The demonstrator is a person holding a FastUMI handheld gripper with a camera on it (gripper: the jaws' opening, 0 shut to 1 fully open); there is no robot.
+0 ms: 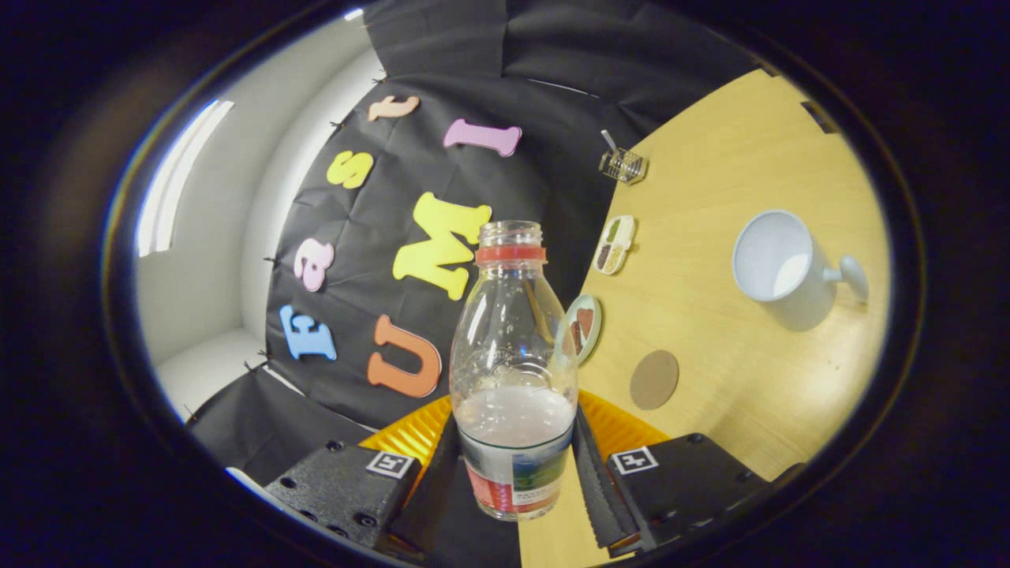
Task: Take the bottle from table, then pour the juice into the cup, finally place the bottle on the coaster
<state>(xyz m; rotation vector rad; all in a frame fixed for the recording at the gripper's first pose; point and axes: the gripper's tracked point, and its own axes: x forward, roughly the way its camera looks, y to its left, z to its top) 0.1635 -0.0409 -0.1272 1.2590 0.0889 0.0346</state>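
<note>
Bottle (514,371) clamped in hand-held gripper (517,465), base hidden

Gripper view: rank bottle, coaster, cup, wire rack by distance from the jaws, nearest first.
1. bottle: between the jaws of the gripper, gripped.
2. coaster: just ahead on the table.
3. cup: beyond the coaster.
4. wire rack: farthest, by the booth wall.

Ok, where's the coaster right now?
In the gripper view, the coaster lies flat on the table, beyond the fingers, between the held bottle and the cup.
</note>
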